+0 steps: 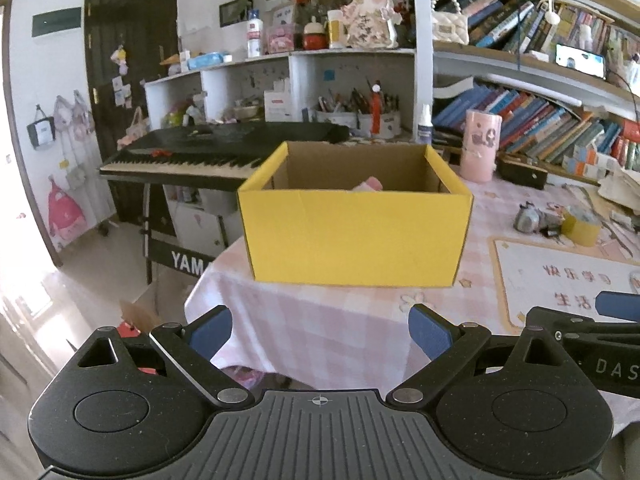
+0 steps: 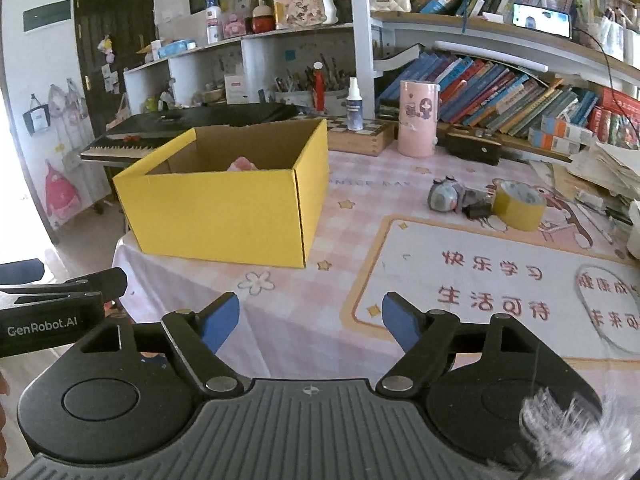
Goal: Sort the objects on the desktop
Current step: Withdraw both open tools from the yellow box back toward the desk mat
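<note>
Both the left tongs (image 1: 320, 330) and right tongs (image 2: 311, 318) hang released and empty, so reaching for the tape roll (image 2: 519, 205) on the counter (image 2: 352, 200) risks knocking the yellow box (image 2: 224, 216)

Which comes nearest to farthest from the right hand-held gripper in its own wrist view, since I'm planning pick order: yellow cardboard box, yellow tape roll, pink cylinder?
From the right hand-held gripper:
1. Yellow cardboard box, ahead left.
2. Yellow tape roll, ahead right.
3. Pink cylinder, at the back by the books.
</note>
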Demonstrator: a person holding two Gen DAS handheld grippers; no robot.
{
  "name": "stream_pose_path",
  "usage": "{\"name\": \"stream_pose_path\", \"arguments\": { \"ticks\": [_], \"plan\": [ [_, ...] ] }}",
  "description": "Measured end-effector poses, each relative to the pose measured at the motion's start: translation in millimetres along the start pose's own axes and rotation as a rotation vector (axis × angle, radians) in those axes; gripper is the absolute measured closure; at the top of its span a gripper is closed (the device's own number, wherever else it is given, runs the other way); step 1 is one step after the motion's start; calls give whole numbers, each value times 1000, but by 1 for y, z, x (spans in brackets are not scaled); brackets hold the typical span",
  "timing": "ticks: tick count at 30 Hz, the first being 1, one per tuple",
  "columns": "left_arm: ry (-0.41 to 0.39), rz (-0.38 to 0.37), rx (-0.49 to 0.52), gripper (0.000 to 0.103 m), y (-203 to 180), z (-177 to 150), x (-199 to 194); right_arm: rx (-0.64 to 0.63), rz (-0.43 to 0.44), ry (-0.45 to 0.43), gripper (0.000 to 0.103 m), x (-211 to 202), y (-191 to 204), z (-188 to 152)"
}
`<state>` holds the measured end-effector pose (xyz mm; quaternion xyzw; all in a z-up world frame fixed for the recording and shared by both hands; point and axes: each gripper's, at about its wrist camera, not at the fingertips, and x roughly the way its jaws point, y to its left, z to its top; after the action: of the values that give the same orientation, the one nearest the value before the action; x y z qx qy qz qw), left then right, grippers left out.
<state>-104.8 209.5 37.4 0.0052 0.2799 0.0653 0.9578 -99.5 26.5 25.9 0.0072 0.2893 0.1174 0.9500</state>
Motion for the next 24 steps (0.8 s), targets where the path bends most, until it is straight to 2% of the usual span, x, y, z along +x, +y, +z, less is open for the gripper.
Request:
{"name": "stream_pose_path", "arguments": {
  "ticks": [8, 24],
  "plan": [
    [20, -39, 11, 6, -6, -8, -1, 11, -42, 17, 22, -11, -3, -12],
    [23, -110, 69, 3, -30, -4, 11, 62, -113, 31, 21, -10, -26, -16]
  ]
}}
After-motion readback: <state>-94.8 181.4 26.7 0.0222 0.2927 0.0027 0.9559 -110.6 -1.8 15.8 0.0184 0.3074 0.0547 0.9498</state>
